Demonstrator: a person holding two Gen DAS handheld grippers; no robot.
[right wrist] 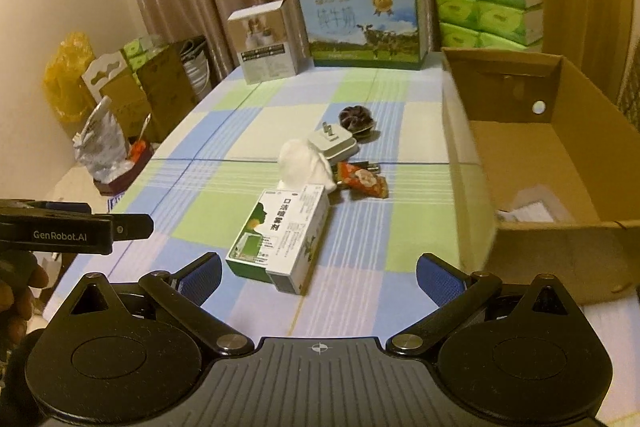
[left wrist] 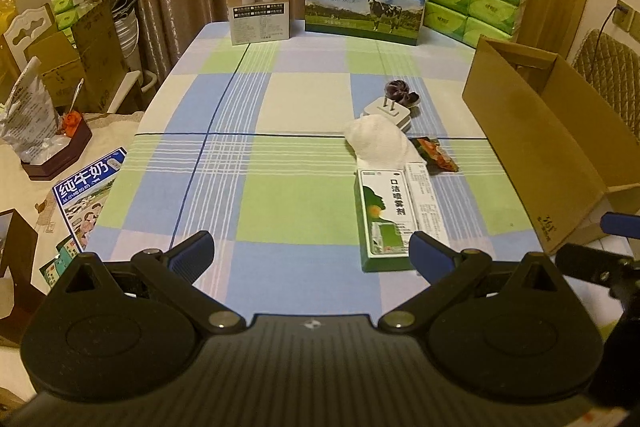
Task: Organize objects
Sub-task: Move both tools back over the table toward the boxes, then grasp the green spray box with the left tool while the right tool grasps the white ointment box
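Both tongs released, nothing held: left tongs [left wrist: 311, 254] and right tongs [right wrist: 318, 277] hover low over the near edge of the checked surface [left wrist: 256, 155]. Landmark is the green-white spray box [right wrist: 280, 235], lying flat just ahead of the right tongs; white cloth [right wrist: 302, 163] touches its far end, white plug adapter [right wrist: 334, 143] and dark round item [right wrist: 355, 117] lie beyond that, red snack packet [right wrist: 362, 181] sits just right of the cloth. Open cardboard box [right wrist: 516, 163] stands to the right of the spray box, apart from it, some paper inside.
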